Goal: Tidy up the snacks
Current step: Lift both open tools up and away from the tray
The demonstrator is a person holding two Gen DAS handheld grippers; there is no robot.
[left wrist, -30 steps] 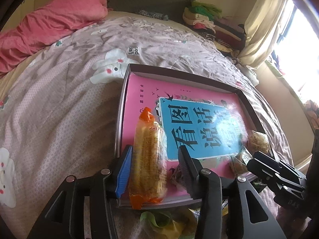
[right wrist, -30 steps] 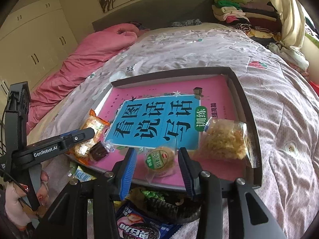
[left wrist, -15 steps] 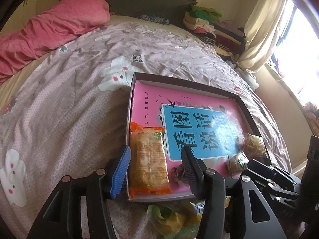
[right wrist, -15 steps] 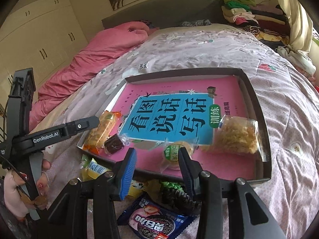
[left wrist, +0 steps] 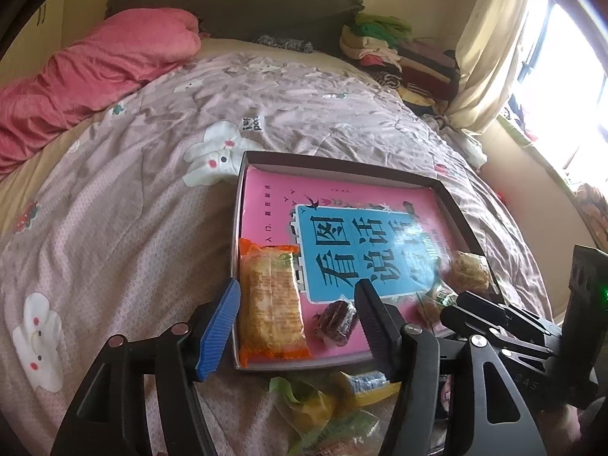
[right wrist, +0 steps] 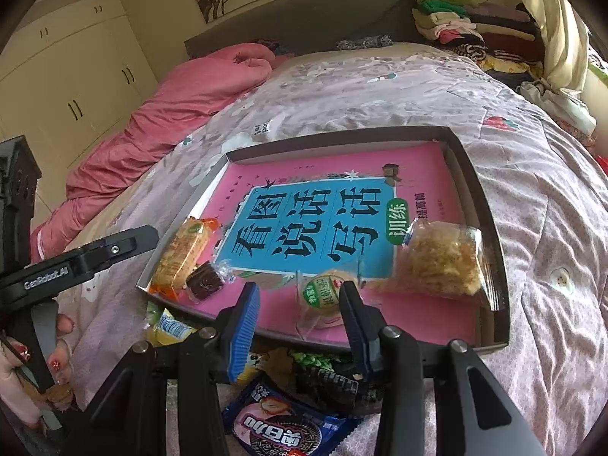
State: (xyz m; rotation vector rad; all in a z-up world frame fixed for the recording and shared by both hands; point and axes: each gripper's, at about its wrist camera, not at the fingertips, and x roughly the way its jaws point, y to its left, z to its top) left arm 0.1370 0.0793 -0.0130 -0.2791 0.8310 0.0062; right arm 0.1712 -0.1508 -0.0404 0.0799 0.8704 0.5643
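Snacks: loose pile (right wrist: 288, 414) on bed, near edge of tray (right wrist: 490, 205), beneath both grippers. Blue cookie packet (right wrist: 281, 431) near-left of right gripper (right wrist: 300, 304), closer than left gripper (left wrist: 296, 311). Both jaws open, empty.

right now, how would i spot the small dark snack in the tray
Find the shallow tray on the bed, lined with a pink book. At its near-left corner lies a long orange packet; the small dark snack sits beside it, the only brown square in clear wrap.
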